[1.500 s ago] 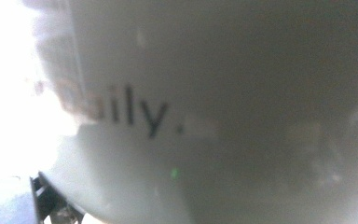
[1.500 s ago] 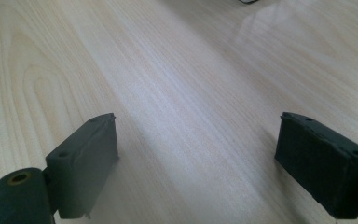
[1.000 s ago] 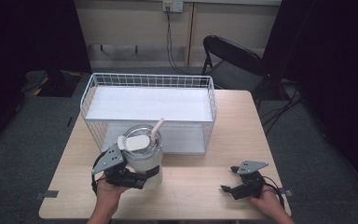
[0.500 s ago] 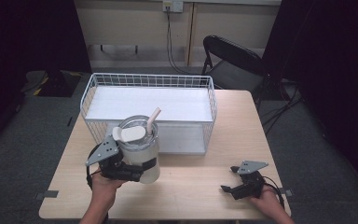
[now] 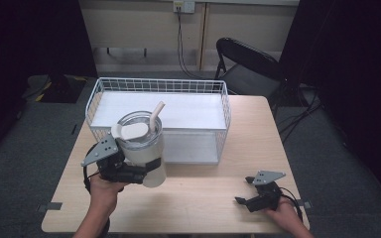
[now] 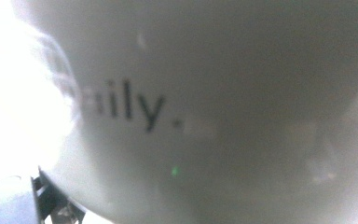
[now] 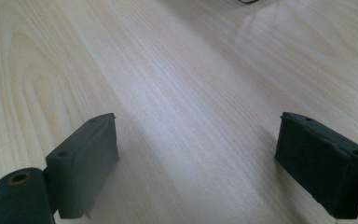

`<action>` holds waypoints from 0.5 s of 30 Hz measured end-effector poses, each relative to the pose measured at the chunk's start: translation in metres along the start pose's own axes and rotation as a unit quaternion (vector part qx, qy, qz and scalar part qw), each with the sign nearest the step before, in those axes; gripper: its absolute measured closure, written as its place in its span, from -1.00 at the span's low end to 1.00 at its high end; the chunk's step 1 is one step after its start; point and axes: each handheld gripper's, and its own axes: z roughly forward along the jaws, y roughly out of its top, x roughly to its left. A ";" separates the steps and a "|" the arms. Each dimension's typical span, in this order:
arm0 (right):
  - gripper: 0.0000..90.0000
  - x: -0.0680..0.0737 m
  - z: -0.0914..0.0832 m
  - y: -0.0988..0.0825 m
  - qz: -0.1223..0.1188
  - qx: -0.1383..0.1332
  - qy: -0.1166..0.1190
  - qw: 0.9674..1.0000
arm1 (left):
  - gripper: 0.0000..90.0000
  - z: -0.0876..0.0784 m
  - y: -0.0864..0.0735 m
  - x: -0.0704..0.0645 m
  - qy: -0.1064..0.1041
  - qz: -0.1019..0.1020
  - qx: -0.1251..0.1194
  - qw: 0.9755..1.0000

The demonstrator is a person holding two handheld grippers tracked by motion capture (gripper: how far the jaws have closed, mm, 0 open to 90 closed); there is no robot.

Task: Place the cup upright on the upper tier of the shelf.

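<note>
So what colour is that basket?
White wire basket, clearest in the high view.

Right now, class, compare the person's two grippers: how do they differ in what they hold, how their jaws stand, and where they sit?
1. The left gripper is clamped on a white tumbler with a straw; the right gripper holds nothing.
2. The left gripper's jaws are closed around the tumbler's body; the right gripper's jaws stand wide apart.
3. The left gripper is just in front of the wire basket; the right gripper rests low near the table's front edge.
Both are black, hand-held, with a grey plate on top.
</note>
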 end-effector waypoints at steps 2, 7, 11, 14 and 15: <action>-0.73 0.000 0.000 0.000 0.000 0.000 0.000 1.000 | -0.81 -0.001 0.004 0.002 0.004 -0.004 -0.001 1.000; -0.73 0.000 0.000 0.000 0.000 0.000 0.000 1.000 | -0.81 -0.003 0.009 0.005 0.005 -0.006 -0.006 1.000; -0.73 0.000 0.000 0.000 0.000 0.000 0.000 1.000 | -0.81 -0.005 0.014 0.006 0.008 -0.004 -0.007 1.000; -0.73 0.000 0.000 0.000 0.000 0.000 0.000 1.000 | -0.81 -0.005 0.022 0.008 0.008 -0.003 -0.005 1.000; -0.73 0.000 0.000 0.000 0.000 0.000 0.000 1.000 | -0.81 -0.005 0.022 0.008 0.008 -0.003 -0.005 1.000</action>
